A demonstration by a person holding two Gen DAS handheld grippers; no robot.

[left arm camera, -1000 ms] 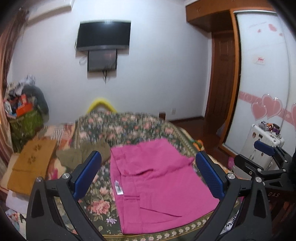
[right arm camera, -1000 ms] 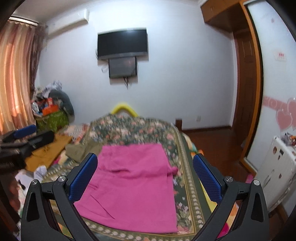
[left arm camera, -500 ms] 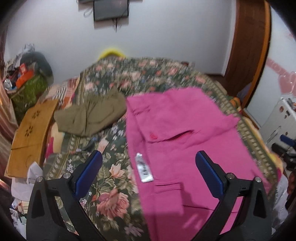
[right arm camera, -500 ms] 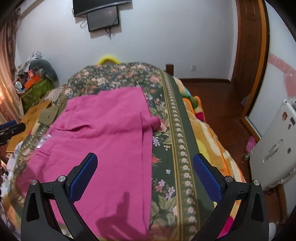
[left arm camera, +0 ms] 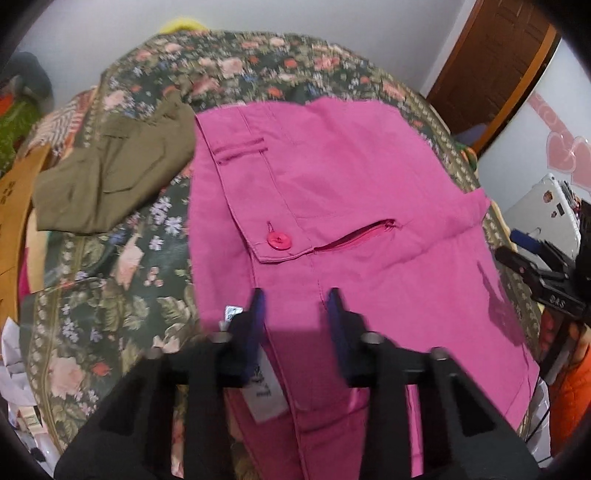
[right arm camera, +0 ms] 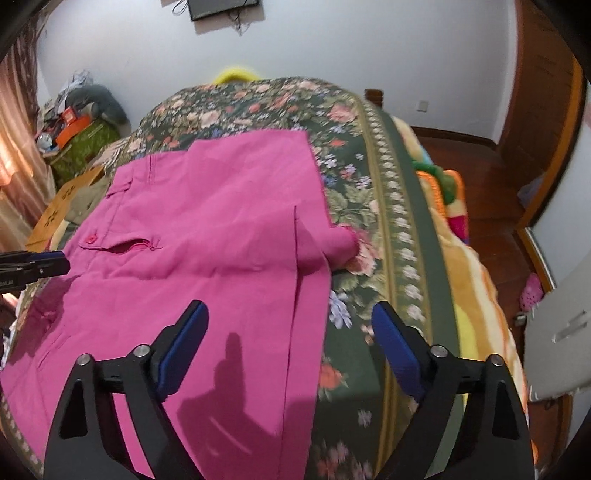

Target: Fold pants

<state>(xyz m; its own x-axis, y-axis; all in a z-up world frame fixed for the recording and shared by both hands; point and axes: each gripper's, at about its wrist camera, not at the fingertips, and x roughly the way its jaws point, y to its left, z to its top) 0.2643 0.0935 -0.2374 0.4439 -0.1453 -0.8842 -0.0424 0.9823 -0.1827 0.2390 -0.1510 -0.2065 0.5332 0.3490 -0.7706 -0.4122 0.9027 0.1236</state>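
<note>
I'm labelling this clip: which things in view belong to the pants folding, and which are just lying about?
In the job:
pink pants
left tongs, part closed over the pants
right tongs, open

Lying about:
olive garment
floral bedspread
brown cardboard
wall TV

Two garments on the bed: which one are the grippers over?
The pink pants, spread flat with button and zip pocket showing. The left gripper and right gripper both hover over them; the olive garment lies bunched aside.
</note>
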